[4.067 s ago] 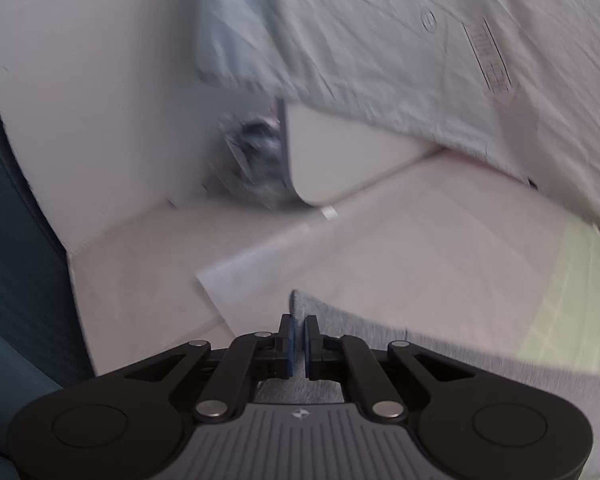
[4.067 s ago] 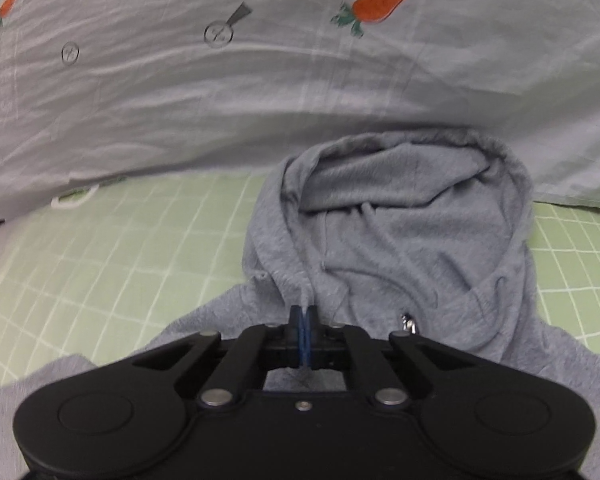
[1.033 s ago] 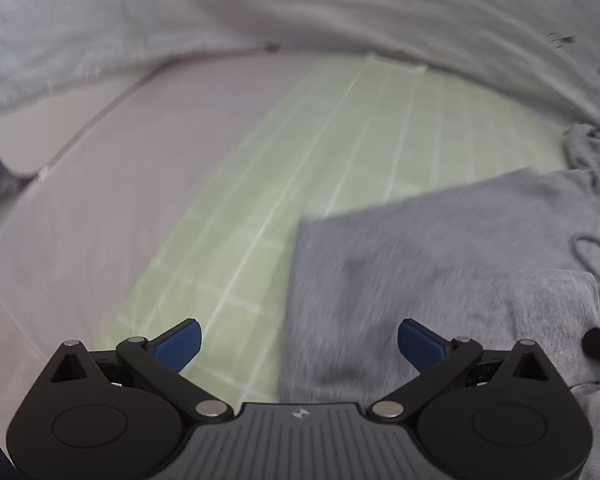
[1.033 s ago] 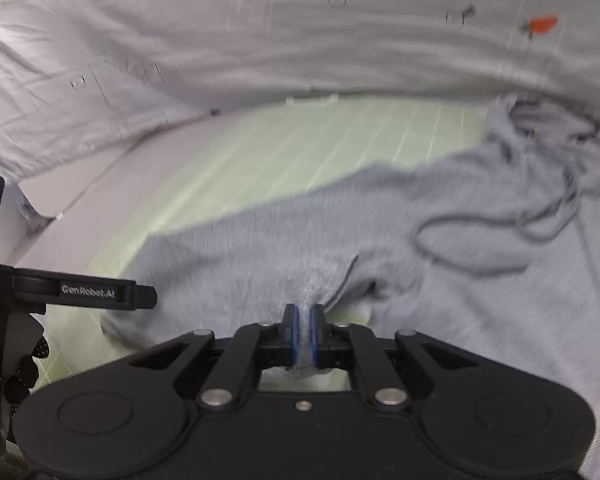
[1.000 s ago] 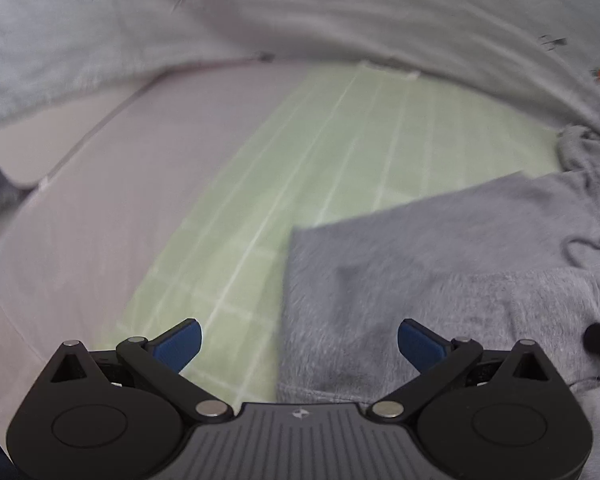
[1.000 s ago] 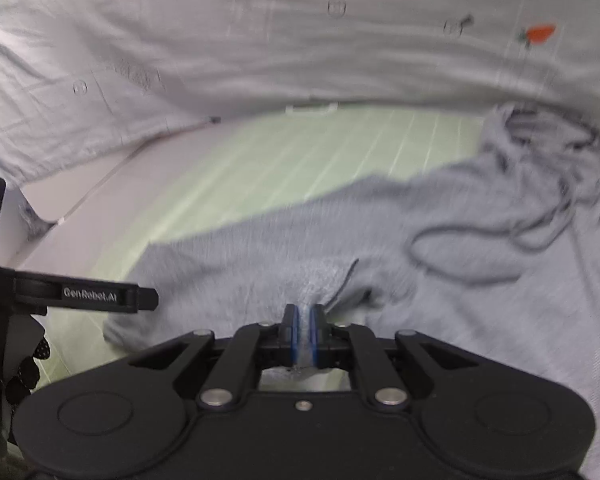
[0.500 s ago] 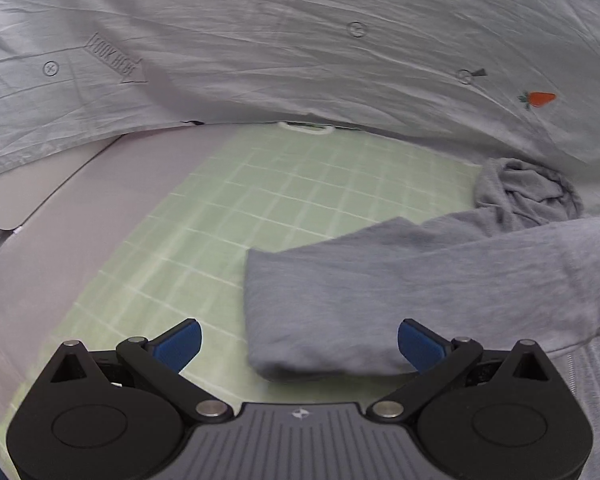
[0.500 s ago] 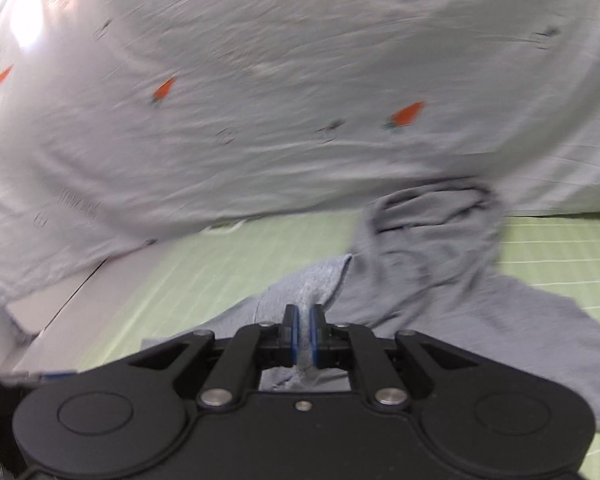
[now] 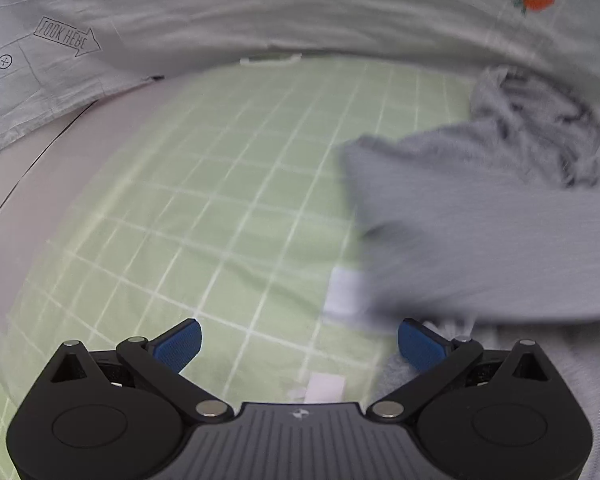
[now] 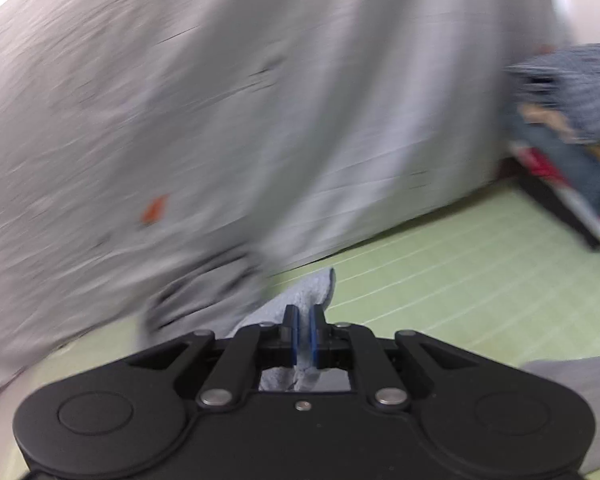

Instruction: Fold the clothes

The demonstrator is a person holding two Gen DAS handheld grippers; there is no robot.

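A grey hoodie [image 9: 492, 216] lies on the green grid mat [image 9: 220, 200], its sleeve stretched across the right of the left wrist view and its hood [image 9: 540, 120] bunched at the far right. My left gripper [image 9: 298, 346] hovers open over bare mat, left of the sleeve, holding nothing. My right gripper [image 10: 303, 334] is shut on a fold of the grey hoodie [image 10: 300, 292], which sticks up between the blue pads. More grey fabric [image 10: 572, 376] shows at the lower right of the right wrist view.
A pale grey sheet [image 9: 260, 12] printed with carrots and a "LOOK HERE" arrow hangs behind the mat. White labels [image 9: 342, 292] lie on the mat. At the right wrist view's far right a person [image 10: 572, 120] in blue and grey sits beyond a dark table leg.
My right gripper has swung to the right, carrying the hoodie fabric with it. The sleeve has slid right across the mat. My left gripper stays open.
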